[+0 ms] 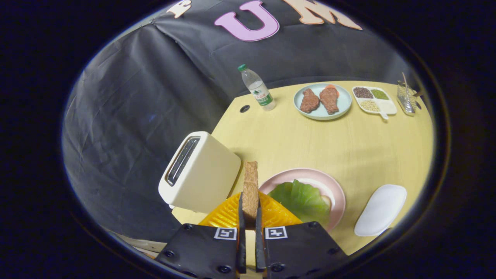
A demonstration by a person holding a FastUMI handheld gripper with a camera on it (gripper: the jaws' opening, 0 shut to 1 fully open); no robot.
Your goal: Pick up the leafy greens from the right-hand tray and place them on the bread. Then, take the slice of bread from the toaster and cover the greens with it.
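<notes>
Bread slice (250,190) stands on edge, pinched between both fingers of the claw (250,211), above the tabletop (294,143) between the toaster (199,172) and the pink plate (339,193), where leafy greens (302,199) cover another slice.

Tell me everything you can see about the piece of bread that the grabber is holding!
The slice of bread looks toasted brown with a rough, grainy crust. It stands upright on its edge, seen edge-on, pinched between the gripper jaws, which press on both flat sides. It sticks out ahead of them, above the table, with the toaster on one side and the pink plate of greens on the other.
</notes>
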